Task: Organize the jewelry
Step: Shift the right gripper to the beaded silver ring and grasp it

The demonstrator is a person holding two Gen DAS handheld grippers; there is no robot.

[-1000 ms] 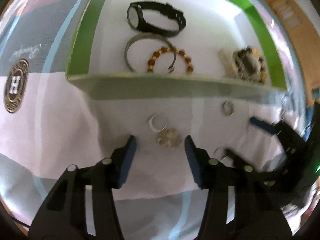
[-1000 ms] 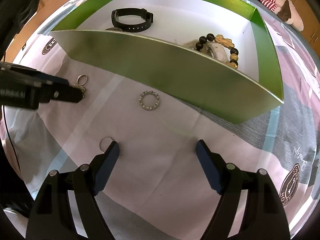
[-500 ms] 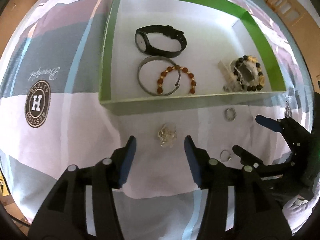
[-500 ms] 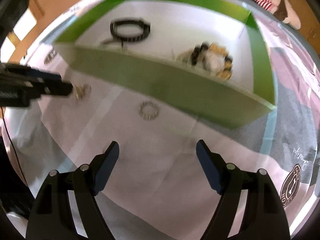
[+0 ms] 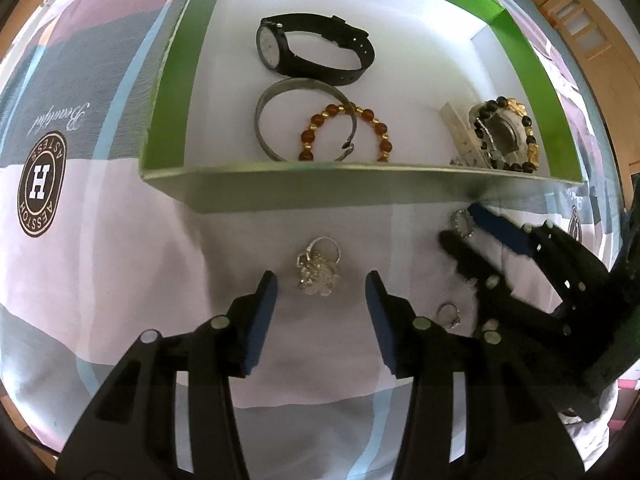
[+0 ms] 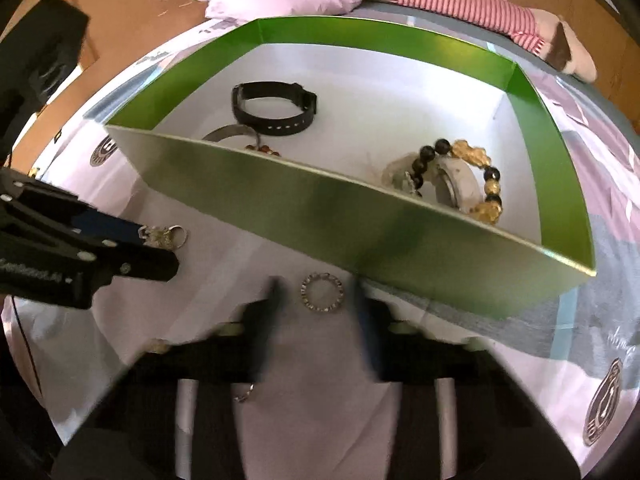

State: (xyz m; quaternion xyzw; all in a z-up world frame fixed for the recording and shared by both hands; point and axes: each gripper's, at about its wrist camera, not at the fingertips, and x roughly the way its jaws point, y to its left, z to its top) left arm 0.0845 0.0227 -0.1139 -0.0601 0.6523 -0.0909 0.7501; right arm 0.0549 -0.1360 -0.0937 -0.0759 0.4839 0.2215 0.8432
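Note:
On the cloth in front of the green box (image 5: 360, 196) lies an ornate silver ring (image 5: 318, 270), right between the tips of my open left gripper (image 5: 320, 282). A studded ring (image 6: 322, 292) sits between the blurred fingers of my right gripper (image 6: 316, 298), which stand narrowed with a gap on each side of it. The left wrist view shows that same studded ring (image 5: 461, 222) framed by my right gripper (image 5: 460, 225). Seen from the right wrist, the left gripper (image 6: 160, 250) reaches in from the left beside the ornate ring (image 6: 162, 236).
Inside the box (image 6: 360, 216) lie a black watch (image 5: 316, 50), a silver bangle (image 5: 264, 124), an amber bead bracelet (image 5: 344, 132) and a black-and-gold bead bracelet (image 5: 506, 136). A small thin ring (image 5: 447, 315) rests on the cloth between the grippers. A striped sleeve (image 6: 460, 2) lies behind the box.
My right gripper has moved forward to the studded ring and its fingers have narrowed around it. My left gripper has come closer to the ornate ring, still wide.

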